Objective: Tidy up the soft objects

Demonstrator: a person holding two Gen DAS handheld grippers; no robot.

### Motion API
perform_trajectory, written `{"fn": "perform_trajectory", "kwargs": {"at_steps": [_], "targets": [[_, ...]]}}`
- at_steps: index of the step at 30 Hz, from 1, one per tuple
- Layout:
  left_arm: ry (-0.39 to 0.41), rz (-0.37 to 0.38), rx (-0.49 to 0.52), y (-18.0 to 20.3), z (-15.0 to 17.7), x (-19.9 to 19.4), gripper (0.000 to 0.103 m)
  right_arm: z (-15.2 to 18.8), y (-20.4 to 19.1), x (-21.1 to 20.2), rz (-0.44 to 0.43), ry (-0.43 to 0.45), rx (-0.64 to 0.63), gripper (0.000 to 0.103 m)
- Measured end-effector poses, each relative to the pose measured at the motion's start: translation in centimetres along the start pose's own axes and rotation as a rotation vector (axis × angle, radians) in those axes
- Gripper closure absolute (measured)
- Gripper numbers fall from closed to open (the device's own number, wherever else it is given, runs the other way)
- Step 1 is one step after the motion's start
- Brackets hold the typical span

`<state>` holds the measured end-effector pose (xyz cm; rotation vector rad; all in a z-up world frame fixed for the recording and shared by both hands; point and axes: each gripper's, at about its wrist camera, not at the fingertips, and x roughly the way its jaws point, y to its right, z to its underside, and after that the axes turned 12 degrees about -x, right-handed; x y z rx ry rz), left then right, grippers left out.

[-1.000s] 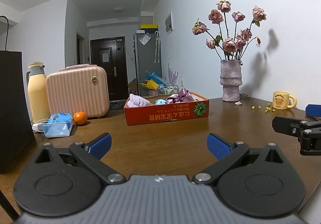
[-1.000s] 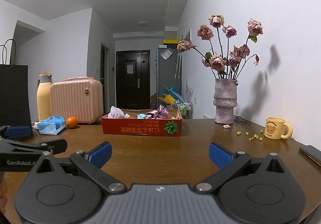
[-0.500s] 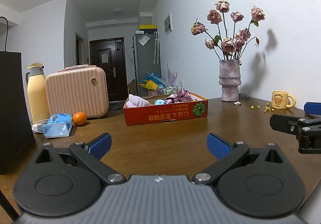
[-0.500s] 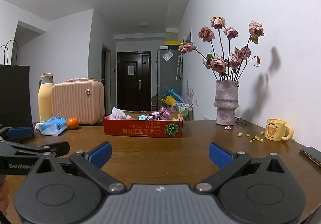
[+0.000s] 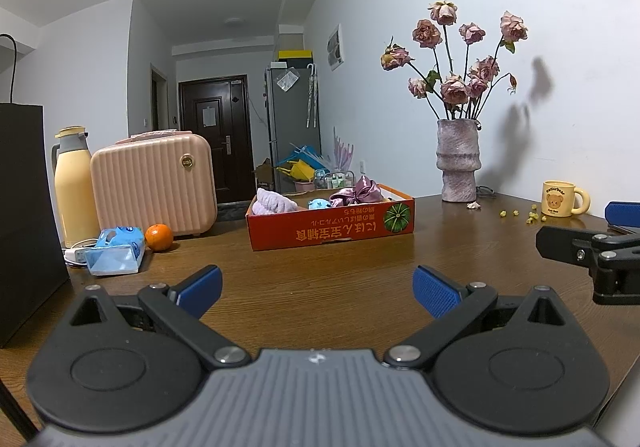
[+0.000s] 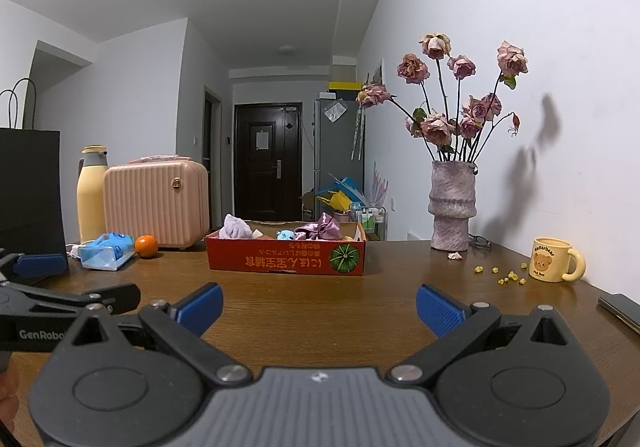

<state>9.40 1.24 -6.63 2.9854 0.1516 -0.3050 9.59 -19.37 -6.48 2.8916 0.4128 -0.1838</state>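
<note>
While both claws, left claw (image 5: 316,287) and right claw (image 6: 318,305), gape (empty), soft items fill the red box (image 5: 332,233).

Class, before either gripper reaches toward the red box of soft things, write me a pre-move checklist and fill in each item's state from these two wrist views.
1. Left gripper open and holding nothing: ok.
2. Right gripper open and holding nothing: ok.
3. Bare table between the grippers and the red box: ok.
4. Soft things sit inside the box: lilac cloth, small blue toy, purple satin bow: ok.
5. Any soft item lying outside the box: cannot tell; the blue tissue pack by the orange might count.
6. Vase and mug stand apart to the right: ok.
</note>
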Motion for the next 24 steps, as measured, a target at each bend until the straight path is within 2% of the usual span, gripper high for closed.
{"fn": "perform_trajectory", "kwargs": {"at_steps": [24], "targets": [[-0.011,0.030,-0.007,-0.35,0.19,0.43,0.000,-0.07,-0.35,0.43,-0.002,-0.006,-0.002,0.000]]}}
